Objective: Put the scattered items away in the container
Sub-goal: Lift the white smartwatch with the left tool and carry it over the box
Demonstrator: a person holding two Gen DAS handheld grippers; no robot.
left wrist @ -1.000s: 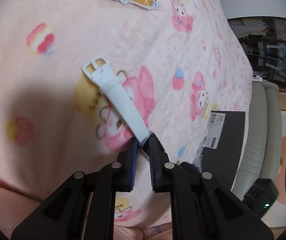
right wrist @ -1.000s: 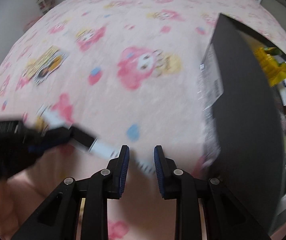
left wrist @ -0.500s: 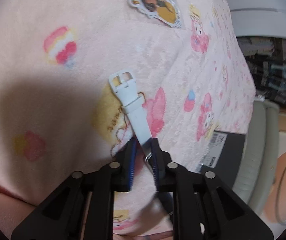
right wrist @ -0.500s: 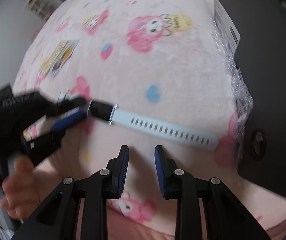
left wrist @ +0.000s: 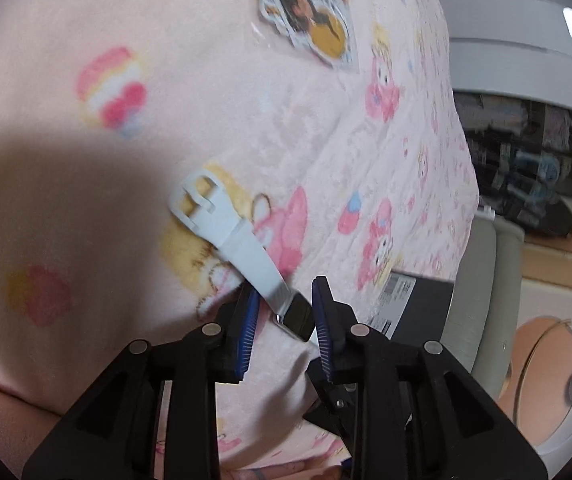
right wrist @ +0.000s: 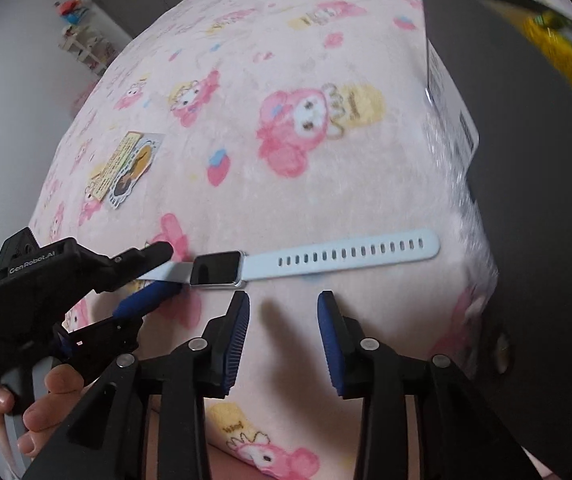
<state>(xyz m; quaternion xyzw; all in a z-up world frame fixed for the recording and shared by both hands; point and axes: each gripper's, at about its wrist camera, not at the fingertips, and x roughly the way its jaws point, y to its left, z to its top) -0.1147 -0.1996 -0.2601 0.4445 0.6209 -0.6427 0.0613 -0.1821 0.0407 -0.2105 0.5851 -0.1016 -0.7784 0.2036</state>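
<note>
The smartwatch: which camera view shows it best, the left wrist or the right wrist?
The right wrist view. There the whole smartwatch lies across the pink blanket, with its dark screen and the perforated strap in full. The left wrist view shows only the buckle strap and a corner of the case between the left gripper fingers.

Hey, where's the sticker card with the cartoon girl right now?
The sticker card lies flat on the pink blanket, at upper left in the right wrist view, beyond the watch and well apart from the black box.
</note>
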